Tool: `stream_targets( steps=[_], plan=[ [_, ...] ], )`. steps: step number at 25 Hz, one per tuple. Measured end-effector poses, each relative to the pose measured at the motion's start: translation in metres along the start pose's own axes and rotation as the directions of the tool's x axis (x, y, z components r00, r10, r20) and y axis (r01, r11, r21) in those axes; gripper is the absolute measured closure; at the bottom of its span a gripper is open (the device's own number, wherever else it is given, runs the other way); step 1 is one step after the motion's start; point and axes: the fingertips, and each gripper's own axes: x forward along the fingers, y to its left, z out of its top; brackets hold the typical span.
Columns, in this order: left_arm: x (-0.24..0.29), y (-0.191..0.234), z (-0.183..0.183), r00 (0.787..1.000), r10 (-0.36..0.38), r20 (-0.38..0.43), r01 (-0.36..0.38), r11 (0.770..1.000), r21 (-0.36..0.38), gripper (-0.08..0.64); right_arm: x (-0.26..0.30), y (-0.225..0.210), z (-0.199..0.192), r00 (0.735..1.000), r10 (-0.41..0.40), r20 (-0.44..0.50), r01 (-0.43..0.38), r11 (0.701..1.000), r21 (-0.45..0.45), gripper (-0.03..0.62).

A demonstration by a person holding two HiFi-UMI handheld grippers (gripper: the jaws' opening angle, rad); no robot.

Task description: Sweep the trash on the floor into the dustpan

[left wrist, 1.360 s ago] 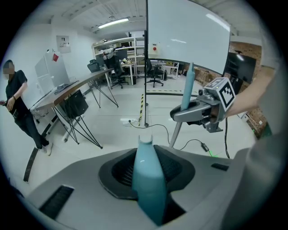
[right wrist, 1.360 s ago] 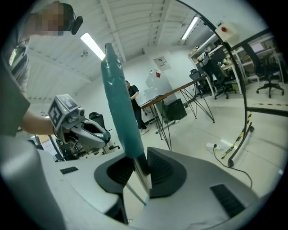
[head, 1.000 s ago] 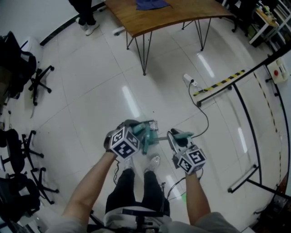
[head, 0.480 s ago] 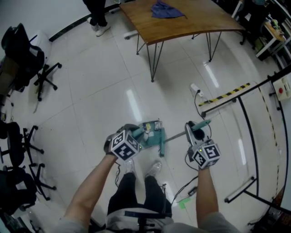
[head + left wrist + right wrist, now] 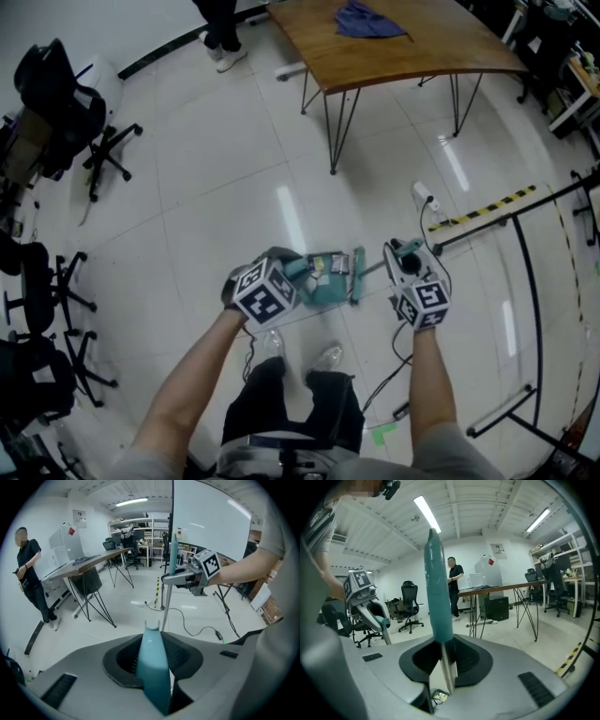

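In the head view my left gripper (image 5: 284,273) is shut on the teal handle of a teal dustpan (image 5: 323,278), which holds small bits of trash (image 5: 324,265). My right gripper (image 5: 403,260) is shut on the broom handle; the teal broom head (image 5: 357,275) stands at the dustpan's right edge. The left gripper view has the dustpan handle (image 5: 153,665) clamped between the jaws, with the right gripper (image 5: 185,577) on the metal pole (image 5: 166,606) ahead. The right gripper view shows the broom's teal grip (image 5: 438,592) between the jaws and a trash scrap (image 5: 439,696) below them.
A wooden table (image 5: 412,47) with a blue cloth (image 5: 369,20) stands ahead, and a person (image 5: 221,26) beside it. Office chairs (image 5: 66,103) line the left. A power strip (image 5: 424,198) with a cable, a yellow-black strip (image 5: 487,206) and metal rails (image 5: 525,281) lie to the right.
My right gripper has moved right, away from the left one, and rolled; the broom head has gone from the dustpan's near side to its right edge. The left gripper shifted slightly with the dustpan.
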Motion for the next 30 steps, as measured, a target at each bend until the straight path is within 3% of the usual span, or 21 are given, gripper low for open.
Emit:
stream_targets(
  steps=[6,11,14,17,22,30],
  plan=[
    [0.005,0.009,0.003,1.000,0.020,0.019,-0.019,1.000,-0.005,0.446,0.021,0.043,-0.017,0.993,0.119,0.026,-0.122,0.979,0.162,0.514],
    [0.004,0.004,0.004,0.999,0.026,0.033,-0.026,1.000,-0.006,0.446,0.018,0.081,-0.005,0.984,0.178,0.005,-0.177,0.975,0.135,0.511],
    [-0.001,0.002,-0.005,0.999,0.026,0.043,-0.024,0.998,-0.058,0.448,0.005,0.094,0.007,0.982,0.186,0.003,-0.186,0.977,0.103,0.512],
    [-0.007,-0.001,-0.010,0.998,0.025,0.061,-0.018,0.993,-0.113,0.446,-0.010,0.096,0.023,0.987,0.161,-0.003,-0.161,0.986,0.050,0.523],
    [-0.004,-0.011,-0.001,0.993,0.015,0.114,-0.001,0.993,-0.120,0.446,-0.046,0.088,0.060,0.997,0.067,0.045,-0.067,0.998,0.011,0.526],
    [0.021,-0.004,0.003,0.987,0.057,0.148,-0.028,0.981,-0.194,0.446,-0.074,0.092,0.097,0.993,-0.056,0.100,0.059,0.998,-0.026,0.528]
  ],
)
